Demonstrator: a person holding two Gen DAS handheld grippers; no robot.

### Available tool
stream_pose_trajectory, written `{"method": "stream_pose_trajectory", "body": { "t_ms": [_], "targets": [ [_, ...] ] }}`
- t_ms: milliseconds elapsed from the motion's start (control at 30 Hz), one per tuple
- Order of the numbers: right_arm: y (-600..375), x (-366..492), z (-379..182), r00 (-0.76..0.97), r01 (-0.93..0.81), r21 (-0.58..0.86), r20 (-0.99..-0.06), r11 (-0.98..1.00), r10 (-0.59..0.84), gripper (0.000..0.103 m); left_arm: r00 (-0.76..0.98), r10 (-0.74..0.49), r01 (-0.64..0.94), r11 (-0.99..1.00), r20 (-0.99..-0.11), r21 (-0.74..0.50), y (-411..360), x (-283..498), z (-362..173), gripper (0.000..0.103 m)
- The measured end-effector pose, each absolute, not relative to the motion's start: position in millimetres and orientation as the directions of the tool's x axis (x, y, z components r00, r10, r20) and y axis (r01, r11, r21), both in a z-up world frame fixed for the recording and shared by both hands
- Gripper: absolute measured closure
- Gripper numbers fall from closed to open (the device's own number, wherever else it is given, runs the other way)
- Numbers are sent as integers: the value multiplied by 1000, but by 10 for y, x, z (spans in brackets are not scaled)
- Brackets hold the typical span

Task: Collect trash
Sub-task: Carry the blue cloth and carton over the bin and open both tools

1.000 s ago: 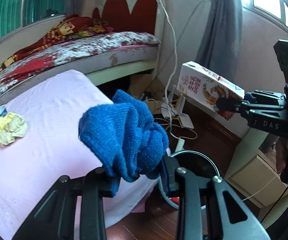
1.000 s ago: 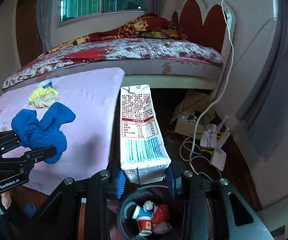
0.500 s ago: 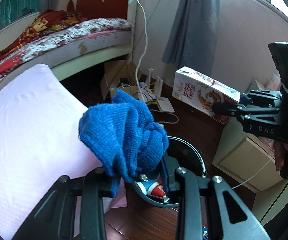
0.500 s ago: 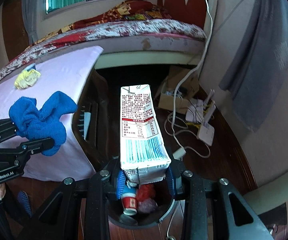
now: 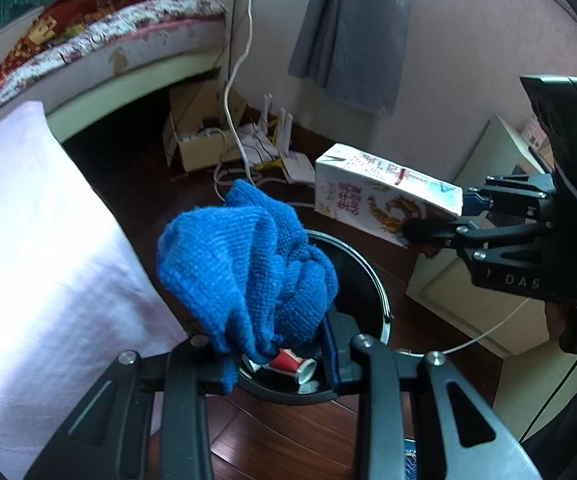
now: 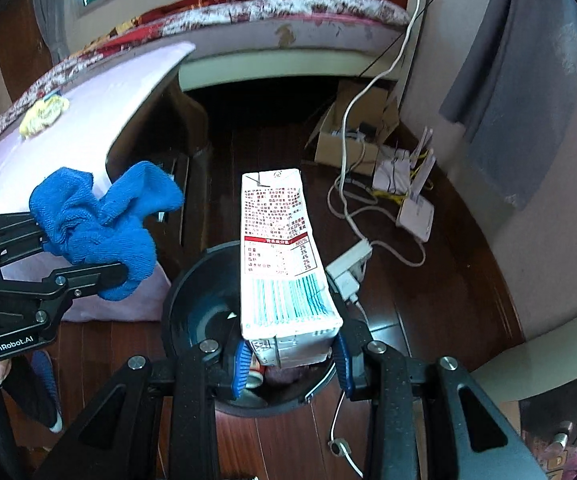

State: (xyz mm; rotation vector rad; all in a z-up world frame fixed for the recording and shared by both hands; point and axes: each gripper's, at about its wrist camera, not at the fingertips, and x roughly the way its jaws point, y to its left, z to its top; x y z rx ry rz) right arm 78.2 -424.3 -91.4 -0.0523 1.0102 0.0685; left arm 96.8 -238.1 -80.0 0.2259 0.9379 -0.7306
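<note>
Below both tools, a black round trash bin was observed on the dark wooden floor. The left hand-held gripper was found clamped on a crumpled blue knitted cloth, its jaws narrowed onto the lower folds while the bulk of the fabric bunched up ahead of the fingers. The cloth was held above the near rim of the bin, and a red and white paper cup was seen lying inside, just beyond the fingertips. The right hand-held gripper was found closed on the base of a white milk carton, the blue pads pressed against both side walls. The carton was pointed forward along the fingers and was suspended over the bin opening. To the left of the left hand-held gripper, a tabletop under a pink cover was noted, with a crumpled yellow wad resting on its far part. Ahead of the right hand-held gripper, white cables and a cardboard box were recorded on the floor beside a bed.
</note>
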Motion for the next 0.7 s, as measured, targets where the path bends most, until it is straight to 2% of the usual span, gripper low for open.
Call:
{"method": "stream_pose_trajectory", "body": {
  "t_ms": [433, 500, 533, 567, 600, 633, 667, 700],
  "targets": [
    [-4243, 803, -1572, 396, -144, 39, -914, 989, 94, 66, 243, -420, 660, 732, -874, -168, -2597, 1047, -1410, 67],
    [-4238, 862, -1659, 374, -151, 52, -921, 987, 105, 66, 231, -409, 655, 736, -883, -170, -2623, 1052, -1482, 54],
    [-4227, 891, -1705, 360, -154, 58, -926, 986, 111, 66, 242, -393, 642, 750, -887, -157, -2627, 1054, -1513, 34],
    [-4227, 918, -1751, 347, -156, 55, -932, 986, 107, 51, 256, -386, 629, 763, -886, -150, -2612, 1057, -1526, 23],
    [-4236, 928, -1783, 348, -148, 28, -934, 989, 79, 13, 263, -385, 617, 772, -885, -152, -2594, 1070, -1532, 20],
    [-4253, 936, -1788, 352, -144, 17, -933, 989, 67, 3, 268, -373, 605, 783, -888, -147, -2577, 1078, -1543, 12],
    [-4294, 948, -1793, 351, -128, 12, -935, 992, 56, 2, 280, -359, 593, 794, -890, -133, -2555, 1083, -1555, 6],
    [-4357, 966, -1798, 346, -99, 6, -937, 995, 40, 2, 292, -352, 585, 801, -889, -125, -2538, 1084, -1554, 5]
  ]
}}
